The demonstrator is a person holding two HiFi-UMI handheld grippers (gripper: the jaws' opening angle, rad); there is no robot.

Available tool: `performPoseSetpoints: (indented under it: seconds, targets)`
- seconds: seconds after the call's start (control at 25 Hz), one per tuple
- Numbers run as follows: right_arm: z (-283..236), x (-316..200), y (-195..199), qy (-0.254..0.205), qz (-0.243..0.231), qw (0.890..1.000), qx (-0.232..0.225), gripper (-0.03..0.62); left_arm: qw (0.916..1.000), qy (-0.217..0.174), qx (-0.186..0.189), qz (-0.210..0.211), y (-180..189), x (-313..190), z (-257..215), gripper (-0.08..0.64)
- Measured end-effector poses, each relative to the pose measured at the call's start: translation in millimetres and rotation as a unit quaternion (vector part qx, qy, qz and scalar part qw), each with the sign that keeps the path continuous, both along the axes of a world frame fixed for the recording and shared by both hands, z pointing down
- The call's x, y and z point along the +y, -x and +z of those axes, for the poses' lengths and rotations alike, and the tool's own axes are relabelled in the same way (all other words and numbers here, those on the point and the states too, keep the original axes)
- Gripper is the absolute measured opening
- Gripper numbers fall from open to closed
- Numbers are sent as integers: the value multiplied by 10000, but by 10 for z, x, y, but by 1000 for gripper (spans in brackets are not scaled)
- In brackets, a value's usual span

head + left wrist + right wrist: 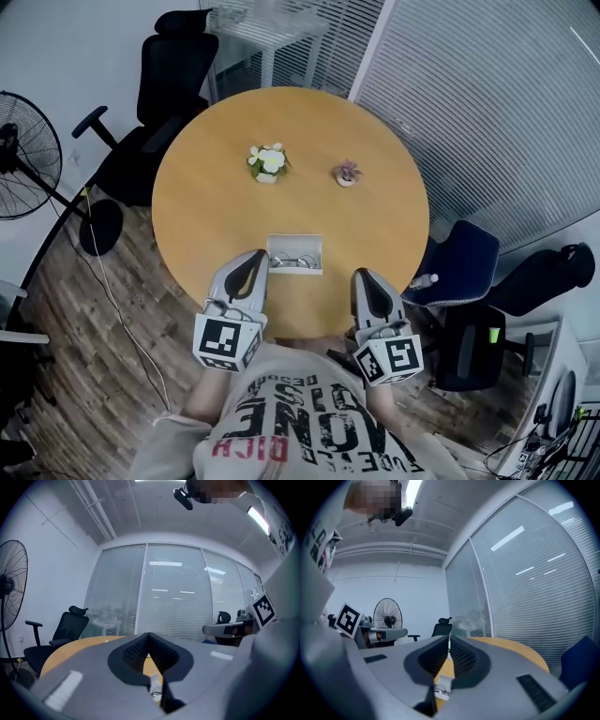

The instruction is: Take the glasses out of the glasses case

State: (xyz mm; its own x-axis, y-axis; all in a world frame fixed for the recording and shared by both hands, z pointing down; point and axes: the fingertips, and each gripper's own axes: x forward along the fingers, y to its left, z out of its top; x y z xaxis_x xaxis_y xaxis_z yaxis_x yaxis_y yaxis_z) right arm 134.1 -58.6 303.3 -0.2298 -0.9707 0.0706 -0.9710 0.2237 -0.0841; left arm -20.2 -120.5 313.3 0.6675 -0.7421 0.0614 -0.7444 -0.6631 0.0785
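Observation:
A white glasses case (294,253) lies open on the round wooden table (216,206), near its front edge, and thin-framed glasses (296,262) rest inside it. My left gripper (257,261) hovers just left of the case, jaws shut and holding nothing. My right gripper (364,278) hovers to the right of the case, also shut and holding nothing. In the left gripper view the left gripper (149,636) points level over the table, and a bit of the glasses (157,694) shows below the jaws. In the right gripper view the case (443,691) peeks out under the shut right gripper (449,640).
Two small flower pots (269,162) (347,173) stand at the table's middle. A black office chair (169,84) and a floor fan (23,155) are at the left; a blue chair (464,262) is at the right. Glass walls with blinds lie beyond.

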Motion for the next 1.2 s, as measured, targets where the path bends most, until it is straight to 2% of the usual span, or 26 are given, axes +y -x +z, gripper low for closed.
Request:
performPoseSetpoints:
  seconds: [0.32, 0.68, 1.2]
  targets:
    - [-88, 497, -229, -71, -240, 9996, -90, 23, 9997, -196, -100, -141, -222, 529, -168, 11]
    - [-20, 1028, -350, -103, -371, 9992, -142, 23, 9982, -386, -18, -466, -273, 1141, -278, 11]
    - [215, 1276, -239, -1, -560, 9982, -227, 23, 9975, -325, -24, -634, -205, 1516, -39, 11]
